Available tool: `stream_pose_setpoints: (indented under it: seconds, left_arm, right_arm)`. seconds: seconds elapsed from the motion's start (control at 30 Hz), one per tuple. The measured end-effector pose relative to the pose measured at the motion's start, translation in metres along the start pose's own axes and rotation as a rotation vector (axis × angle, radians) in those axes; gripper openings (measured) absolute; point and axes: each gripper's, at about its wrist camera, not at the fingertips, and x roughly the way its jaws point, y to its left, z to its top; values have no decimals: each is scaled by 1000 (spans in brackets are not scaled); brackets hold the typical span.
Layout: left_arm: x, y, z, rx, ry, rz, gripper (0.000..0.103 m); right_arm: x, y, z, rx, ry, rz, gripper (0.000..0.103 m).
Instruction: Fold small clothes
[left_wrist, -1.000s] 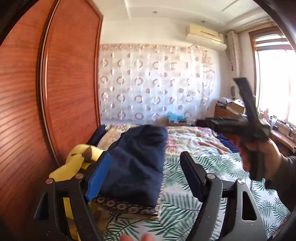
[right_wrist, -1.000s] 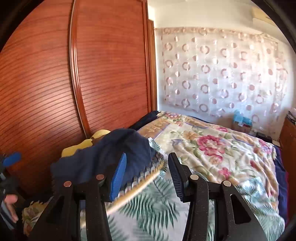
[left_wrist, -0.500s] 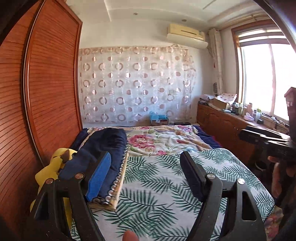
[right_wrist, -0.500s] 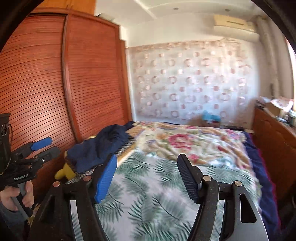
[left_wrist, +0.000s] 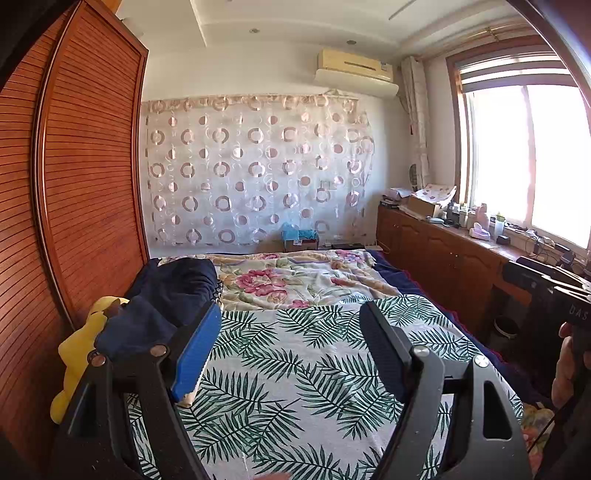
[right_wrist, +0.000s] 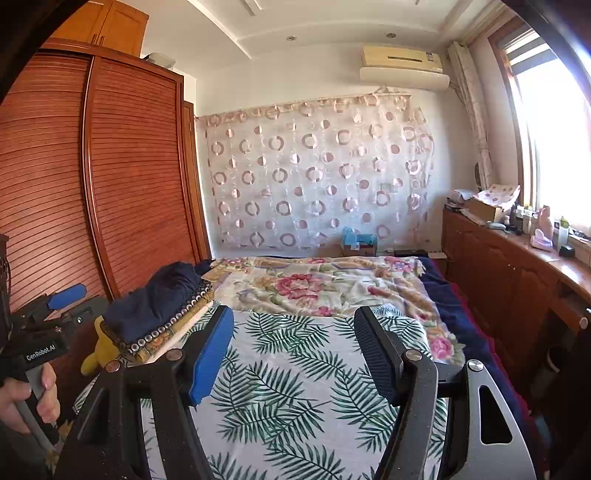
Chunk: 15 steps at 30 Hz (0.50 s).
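While hovering above the bed (left_wrist: 295, 387), held both tools high and idle: left gripper (left_wrist: 290, 347) spread wide, nothing between its pads; right gripper (right_wrist: 293, 350) likewise gaping and empty. Spotted, far left, against the slatted wardrobe (left_wrist: 74, 184), a yellow plush toy (left_wrist: 79, 347); just beside it, the navy garment (right_wrist: 162, 295), lying folded atop a patterned cushion (right_wrist: 173, 328) at the bed's left edge. Judged soft, light and floppy, so best pinched at a hem or corner. Further right, palm-leaf sheet (right_wrist: 295, 387), floral blanket (right_wrist: 314, 284), circle-print curtain (left_wrist: 258, 166), then wooden cabinets (right_wrist: 498, 269) under the bright window (left_wrist: 528, 155).
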Motion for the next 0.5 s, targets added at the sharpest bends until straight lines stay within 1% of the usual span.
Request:
stream_pose_setpoints:
  seconds: [0.1,0.33,0.5]
  left_arm:
    - [-1,-3,-1,4,-1,17,78]
    - [0,-7,-2,4,10,14,78]
    - [1,-8,-1,3,11,13,78]
  right_arm:
    - [3,1,-1,6,3,-3,70]
    - [1,0,-1,10,2,-13,70]
    - [10,-6,0,17,6,-18,70]
